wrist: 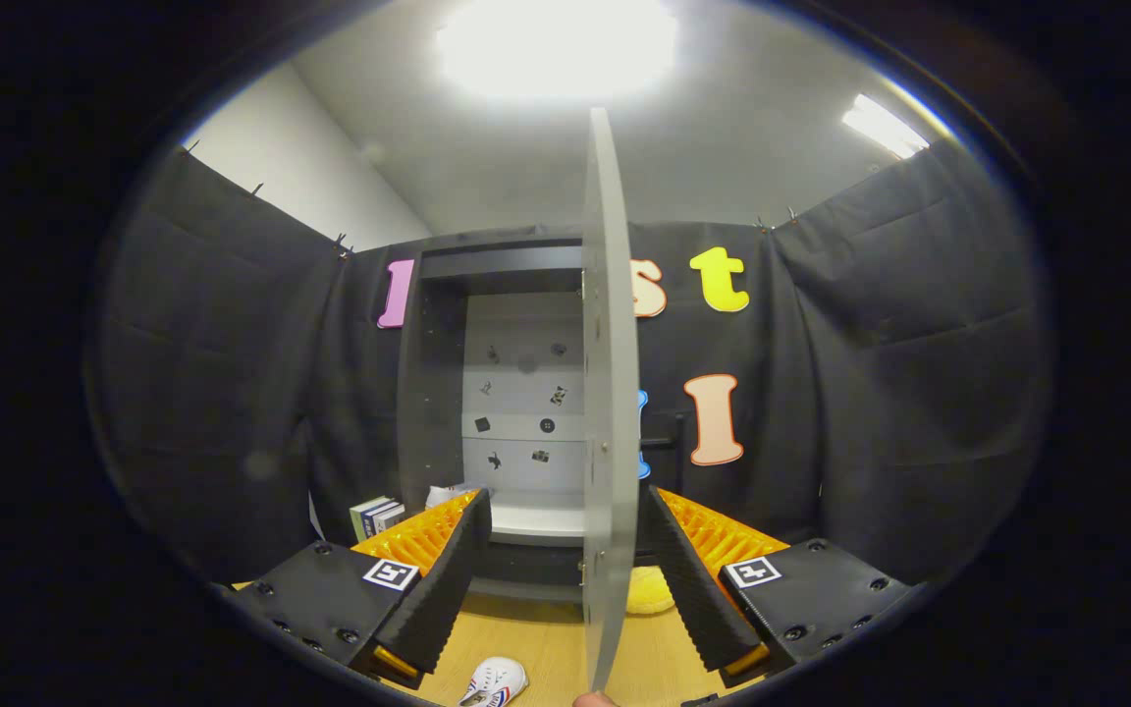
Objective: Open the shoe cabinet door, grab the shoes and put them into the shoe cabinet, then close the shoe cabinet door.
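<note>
— How do we stand with the gripper [565, 550]?

— We have its jaws spread wide. The cabinet door [611, 393] stands edge-on between the two fingers [448, 579], nearer the right one, but we see a gap on both sides, so we press on nothing and hold nothing.

— And the door itself?

— We see it swung open toward us, a thin pale grey panel, upright, reaching from above the cabinet top down to the wooden floor [546, 638]. Small hinge fittings show on its left face.

— What about the shoe cabinet [487, 393]?

— It sits left of the door, against the black cloth wall. We look straight into it: dark grey frame, pale back panels with small dark marks on them, and a white shelf low down, just left of the door's lower part. We cannot tell whether anything lies on that shelf.

— Where is the shoe?

— We see a white shoe [495, 680] with red and blue stripes on the floor, left of the door's bottom edge and nearer to us than the cabinet. A yellow thing [651, 589] lies on the floor just right of the door; we cannot tell what it is.

— Anything else by the cabinet?

— A few books [376, 516] stand left of its base, with something white beside them.
</note>
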